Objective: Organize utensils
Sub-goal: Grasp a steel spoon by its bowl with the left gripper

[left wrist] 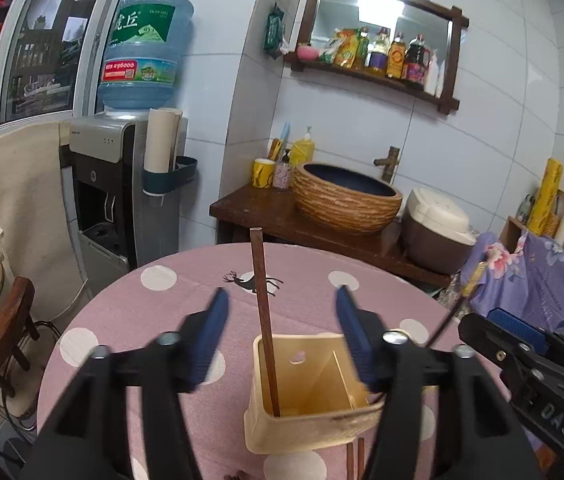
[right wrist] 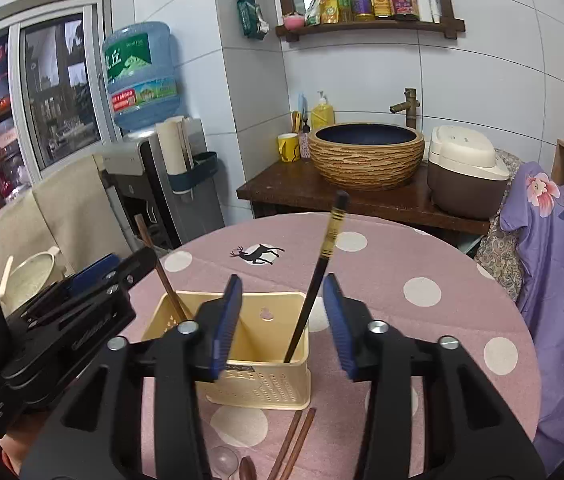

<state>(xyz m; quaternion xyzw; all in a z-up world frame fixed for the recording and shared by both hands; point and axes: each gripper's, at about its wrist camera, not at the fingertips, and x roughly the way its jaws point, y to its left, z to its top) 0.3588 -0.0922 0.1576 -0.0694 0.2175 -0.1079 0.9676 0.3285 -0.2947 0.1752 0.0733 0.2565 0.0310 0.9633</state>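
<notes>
While both grippers (left wrist: 282,300) (right wrist: 282,292) gape empty, brown (left wrist: 263,316) and black chopsticks (right wrist: 314,280) stand in the cream holder (right wrist: 265,380).

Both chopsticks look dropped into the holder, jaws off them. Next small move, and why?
Probably back both grippers up and away. The left gripper stands open around the brown chopstick, already resting in the yellow holder; the right gripper stands open around the black chopstick in the other compartment. Then go for the two brown chopsticks lying on the table in front of the holder.
</notes>
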